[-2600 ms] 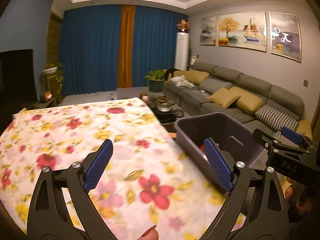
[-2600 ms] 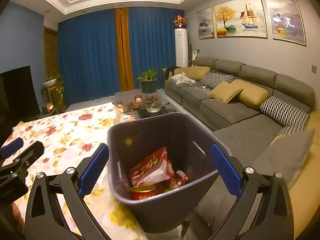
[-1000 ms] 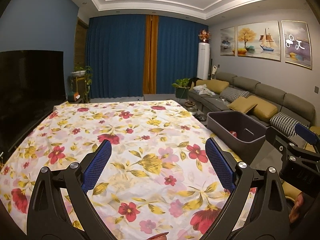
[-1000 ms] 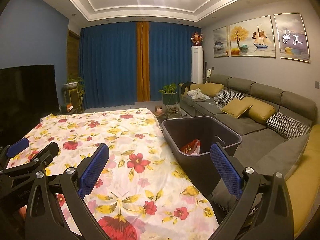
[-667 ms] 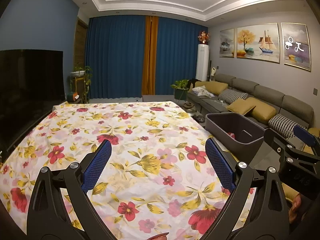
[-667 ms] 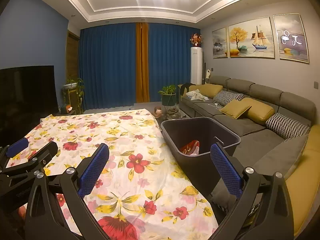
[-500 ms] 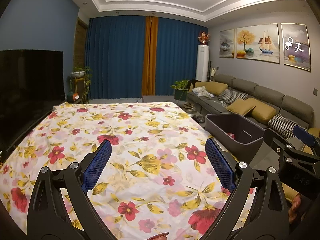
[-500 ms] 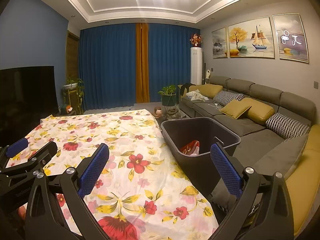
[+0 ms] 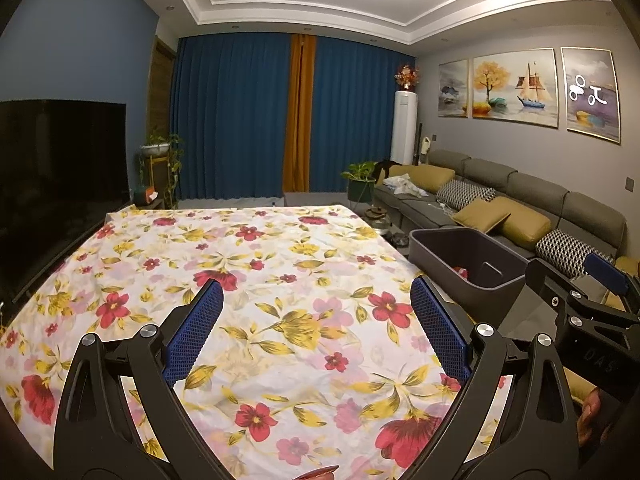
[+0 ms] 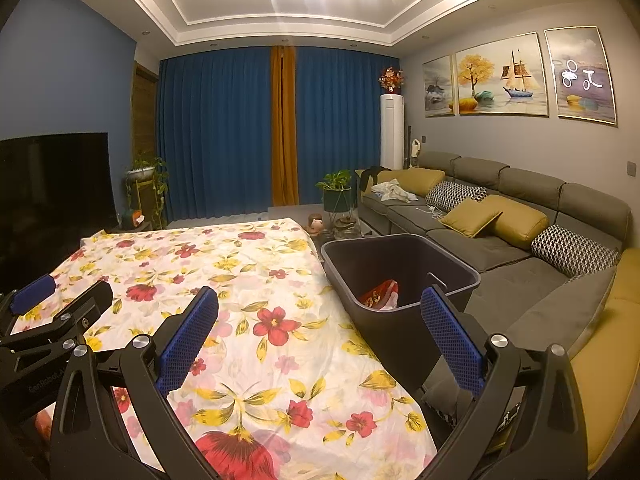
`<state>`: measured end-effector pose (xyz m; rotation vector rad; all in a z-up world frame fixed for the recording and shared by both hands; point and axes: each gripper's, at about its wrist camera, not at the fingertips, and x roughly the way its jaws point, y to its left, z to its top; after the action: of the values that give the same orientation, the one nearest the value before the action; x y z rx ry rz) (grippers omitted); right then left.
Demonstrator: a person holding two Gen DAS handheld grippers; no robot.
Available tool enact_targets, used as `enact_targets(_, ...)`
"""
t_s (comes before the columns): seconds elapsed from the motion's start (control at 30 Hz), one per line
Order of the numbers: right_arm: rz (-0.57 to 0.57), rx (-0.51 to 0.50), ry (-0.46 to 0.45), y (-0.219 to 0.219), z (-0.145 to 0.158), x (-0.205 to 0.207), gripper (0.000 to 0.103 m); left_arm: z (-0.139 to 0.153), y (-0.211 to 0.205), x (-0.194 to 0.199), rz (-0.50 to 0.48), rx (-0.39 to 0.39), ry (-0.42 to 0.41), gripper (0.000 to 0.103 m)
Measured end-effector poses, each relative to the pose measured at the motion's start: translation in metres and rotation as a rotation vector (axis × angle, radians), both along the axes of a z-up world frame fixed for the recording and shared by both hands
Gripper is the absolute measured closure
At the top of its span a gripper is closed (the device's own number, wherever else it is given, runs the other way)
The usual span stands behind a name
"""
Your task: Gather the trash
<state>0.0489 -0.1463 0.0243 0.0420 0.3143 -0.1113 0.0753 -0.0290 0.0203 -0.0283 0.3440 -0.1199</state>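
A dark grey bin (image 10: 400,276) stands off the table's right edge and holds a red snack wrapper (image 10: 380,294). It also shows in the left wrist view (image 9: 466,258), with a bit of red trash (image 9: 460,271) inside. My left gripper (image 9: 316,324) is open and empty above the floral tablecloth (image 9: 260,280). My right gripper (image 10: 320,326) is open and empty over the table's right edge, near the bin. Each gripper shows at the edge of the other's view. No loose trash shows on the cloth.
A grey sofa (image 10: 520,220) with yellow and patterned cushions runs along the right wall. A black TV (image 9: 56,176) stands at the left. A potted plant (image 10: 336,192) and small items sit on a low table beyond the bin. Blue curtains (image 9: 240,120) hang at the back.
Both grippers have pulled back and up from the bin since 2.6 s ago, so the whole table shows. In the last second they have barely moved.
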Motion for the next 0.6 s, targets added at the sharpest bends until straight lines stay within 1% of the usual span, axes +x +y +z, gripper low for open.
enact_targets(0.6,-0.006,0.006,0.0,-0.0016,-0.0008,-0.0014,0.006,0.0011,-0.0015,-0.0014,-0.002,-0.001,-0.003,0.01)
